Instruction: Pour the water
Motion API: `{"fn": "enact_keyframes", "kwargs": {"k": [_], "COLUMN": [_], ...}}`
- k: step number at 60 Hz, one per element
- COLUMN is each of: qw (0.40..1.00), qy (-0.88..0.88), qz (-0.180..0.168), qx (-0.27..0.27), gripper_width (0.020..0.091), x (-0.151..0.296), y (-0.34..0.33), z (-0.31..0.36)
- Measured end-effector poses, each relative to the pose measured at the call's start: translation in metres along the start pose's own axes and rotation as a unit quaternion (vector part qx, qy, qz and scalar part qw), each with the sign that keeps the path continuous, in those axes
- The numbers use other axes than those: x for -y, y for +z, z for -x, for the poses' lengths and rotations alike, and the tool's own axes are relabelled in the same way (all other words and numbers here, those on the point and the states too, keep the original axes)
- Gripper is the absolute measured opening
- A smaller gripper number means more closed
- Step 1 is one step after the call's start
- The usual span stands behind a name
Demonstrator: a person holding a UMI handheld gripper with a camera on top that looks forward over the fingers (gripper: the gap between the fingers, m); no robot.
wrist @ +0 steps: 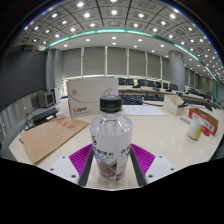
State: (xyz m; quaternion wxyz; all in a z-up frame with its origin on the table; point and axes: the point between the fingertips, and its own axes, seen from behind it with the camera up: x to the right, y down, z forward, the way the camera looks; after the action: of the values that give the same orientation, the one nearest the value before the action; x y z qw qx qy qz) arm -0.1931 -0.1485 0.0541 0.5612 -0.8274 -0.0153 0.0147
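Note:
A clear plastic water bottle (110,138) with a black cap and a printed label stands upright between my fingers. My gripper (111,162) is shut on it: the magenta pads (81,157) press against its lower body from both sides. The bottle's base shows just above the white table (160,135); whether it touches the table I cannot tell. A pale yellow cup (196,128) stands on the table beyond the fingers to the right, well apart from the bottle.
A flat brown cardboard sheet (50,136) lies on the table to the left. A white box (90,98) with a red mark stands behind the bottle. A red-edged object (206,118) sits by the cup, and a cardboard box (175,103) lies further back.

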Motion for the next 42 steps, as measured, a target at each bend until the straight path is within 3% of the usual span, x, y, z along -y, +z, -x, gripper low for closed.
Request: {"fn": "enact_keyframes", "kwargs": {"k": [3,8,18,27,42], "qw": [1.000,1.000,1.000,1.000,0.979], "qy": [0.001,0.001,0.000,-0.001,0.192], "qz": [-0.005,-0.011,0.004,0.012,-0.021], "qx": [-0.005,-0.008,-0.004,0.015,0.066], "gripper_width": [0.0579,0.0550,0.0405,0.0389,0.0389], "x": [0.001,0.004,0.003,0.020,0.122], "y": [0.006,0.011,0.011,0.005,-0.017], "z": [-0.002,-0.004,-0.003,-0.002,-0.051]}}
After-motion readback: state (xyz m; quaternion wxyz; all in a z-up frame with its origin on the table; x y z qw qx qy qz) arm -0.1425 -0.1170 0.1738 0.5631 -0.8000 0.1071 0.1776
